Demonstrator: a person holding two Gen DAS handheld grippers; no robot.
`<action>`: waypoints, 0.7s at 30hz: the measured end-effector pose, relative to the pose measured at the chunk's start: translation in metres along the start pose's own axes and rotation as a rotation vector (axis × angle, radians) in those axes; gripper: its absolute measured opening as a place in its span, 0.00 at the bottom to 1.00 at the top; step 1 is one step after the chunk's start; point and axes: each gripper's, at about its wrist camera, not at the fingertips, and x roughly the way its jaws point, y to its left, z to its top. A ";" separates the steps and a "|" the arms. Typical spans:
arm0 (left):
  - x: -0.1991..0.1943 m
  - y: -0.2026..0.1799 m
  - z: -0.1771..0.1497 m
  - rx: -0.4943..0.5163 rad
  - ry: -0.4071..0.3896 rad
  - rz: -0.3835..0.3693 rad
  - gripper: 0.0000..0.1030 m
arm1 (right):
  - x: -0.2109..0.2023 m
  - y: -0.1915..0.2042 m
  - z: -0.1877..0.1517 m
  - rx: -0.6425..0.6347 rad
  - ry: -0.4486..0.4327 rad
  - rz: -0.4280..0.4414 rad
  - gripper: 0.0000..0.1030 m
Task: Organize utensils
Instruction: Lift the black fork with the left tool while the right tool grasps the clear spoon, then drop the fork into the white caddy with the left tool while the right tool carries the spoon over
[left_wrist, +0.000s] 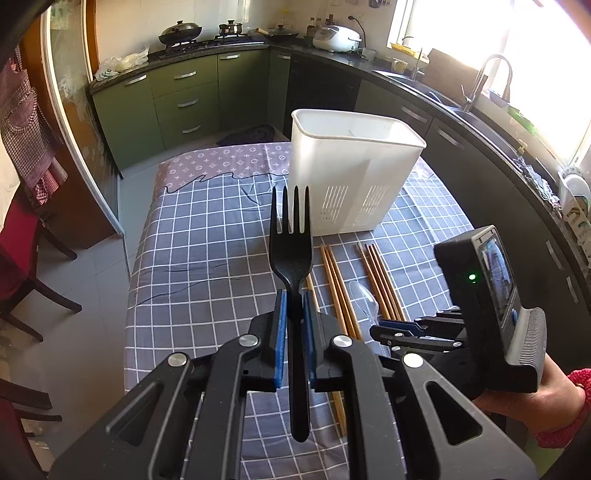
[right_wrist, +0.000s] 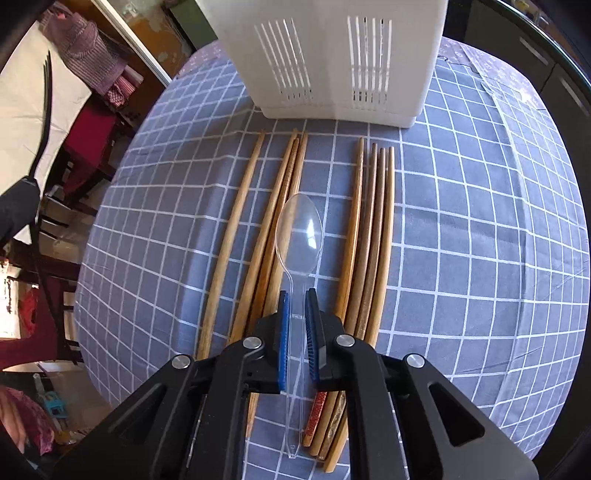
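We are holding two utensils at once, and as far as we can judge the sorting is barely under way. Our left claw (left_wrist: 293, 306) is clamped on the handle of a black fork (left_wrist: 290, 258), its blue pads pressing both sides of the shaft and its tines pointing up toward the white caddy (left_wrist: 351, 177) standing further back on the worktop (left_wrist: 207, 243). Our right claw (right_wrist: 297, 314) is closed on the thin handle of a clear plastic spoon (right_wrist: 299, 236), which is lying along the gap between two groups of wooden chopsticks (right_wrist: 284, 206); whether the spoon is already clear of the cloth or is still resting on it we cannot tell. The chopsticks are all lying on the checked cloth just in front of the caddy, none of them yet put away, so we are judging that nearly everything is left: fork, spoon and every chopstick are waiting to go in. What we are struggling to see: the caddy's inside is only partly showing from the left wrist view, a divider is faintly visible, and its depths are hidden, so we cannot say for sure that it is empty. In the right wrist view its top is cut off. The spoon's transparency is blurring its outline, and the near ends of the chopsticks are disappearing under our claw.
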 end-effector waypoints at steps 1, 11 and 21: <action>-0.003 -0.001 0.003 0.000 -0.008 -0.006 0.09 | -0.008 -0.001 0.000 0.010 -0.019 0.033 0.09; -0.044 -0.019 0.089 -0.008 -0.236 -0.114 0.09 | -0.102 -0.033 -0.026 0.018 -0.274 0.217 0.09; 0.009 -0.035 0.178 -0.060 -0.458 -0.068 0.09 | -0.126 -0.064 -0.058 0.014 -0.334 0.301 0.09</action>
